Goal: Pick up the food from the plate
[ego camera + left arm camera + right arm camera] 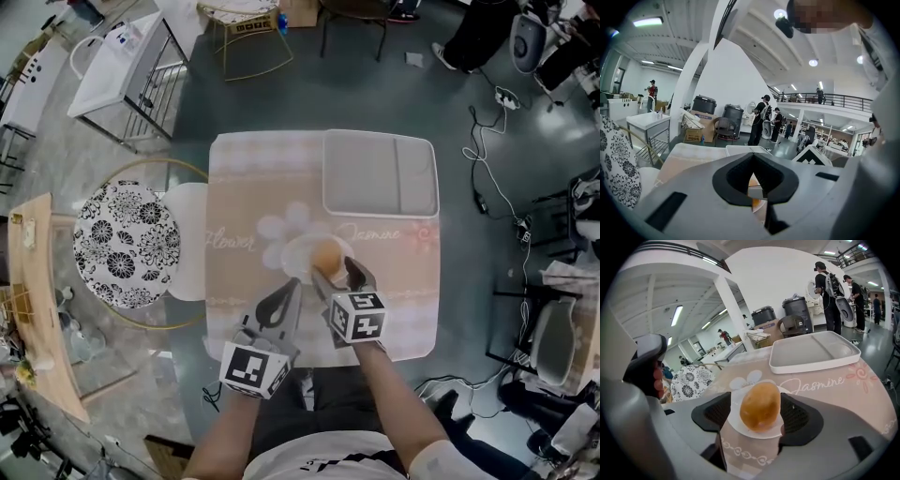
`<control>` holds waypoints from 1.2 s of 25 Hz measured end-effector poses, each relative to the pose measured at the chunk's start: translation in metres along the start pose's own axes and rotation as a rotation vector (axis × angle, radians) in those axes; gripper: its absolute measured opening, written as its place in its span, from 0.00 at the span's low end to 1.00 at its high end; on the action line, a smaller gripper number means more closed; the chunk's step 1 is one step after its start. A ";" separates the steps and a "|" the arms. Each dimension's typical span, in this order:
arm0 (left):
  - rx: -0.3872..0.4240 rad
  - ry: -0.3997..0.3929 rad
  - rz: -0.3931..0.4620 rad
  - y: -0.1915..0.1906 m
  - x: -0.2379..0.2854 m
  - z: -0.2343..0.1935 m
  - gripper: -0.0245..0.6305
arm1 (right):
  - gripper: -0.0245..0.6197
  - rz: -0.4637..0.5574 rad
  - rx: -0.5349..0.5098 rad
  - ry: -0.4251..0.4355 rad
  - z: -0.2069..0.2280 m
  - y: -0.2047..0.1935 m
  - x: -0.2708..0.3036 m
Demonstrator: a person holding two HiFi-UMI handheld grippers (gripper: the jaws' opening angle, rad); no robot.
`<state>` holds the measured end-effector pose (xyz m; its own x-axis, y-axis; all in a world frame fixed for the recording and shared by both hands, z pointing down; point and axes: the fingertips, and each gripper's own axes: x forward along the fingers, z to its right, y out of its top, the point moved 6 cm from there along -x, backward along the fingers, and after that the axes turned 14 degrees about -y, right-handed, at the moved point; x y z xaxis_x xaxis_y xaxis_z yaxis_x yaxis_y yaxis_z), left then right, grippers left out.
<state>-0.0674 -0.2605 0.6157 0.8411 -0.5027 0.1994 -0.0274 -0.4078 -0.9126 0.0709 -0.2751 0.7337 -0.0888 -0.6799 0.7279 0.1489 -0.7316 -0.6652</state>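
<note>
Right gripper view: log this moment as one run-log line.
right gripper: open, jaws astride bun, not gripping | bun: on white plate | left gripper: shut, empty | stage: pre-grasp

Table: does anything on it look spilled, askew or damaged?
Nothing stands out. The bun lies whole on its plate, the tray sits flat and square, and the cloth shows no spill.

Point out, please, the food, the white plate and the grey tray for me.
food (760, 406), right gripper view, middle of its golden surface.
white plate (758, 433), right gripper view, bare near rim.
grey tray (806, 350), right gripper view, bare floor.
</note>
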 end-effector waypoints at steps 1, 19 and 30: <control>0.000 0.001 -0.001 -0.002 0.000 -0.002 0.05 | 0.50 -0.003 -0.005 -0.009 0.000 -0.001 0.004; -0.005 0.031 -0.003 -0.008 -0.014 -0.007 0.05 | 0.52 -0.123 -0.107 -0.071 -0.006 -0.006 0.032; -0.036 0.019 -0.012 0.021 -0.028 0.023 0.05 | 0.52 0.004 0.030 0.111 -0.016 0.046 -0.050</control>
<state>-0.0791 -0.2371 0.5824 0.8311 -0.5118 0.2178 -0.0366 -0.4411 -0.8967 0.0665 -0.2753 0.6637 -0.1965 -0.6857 0.7009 0.1785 -0.7279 -0.6620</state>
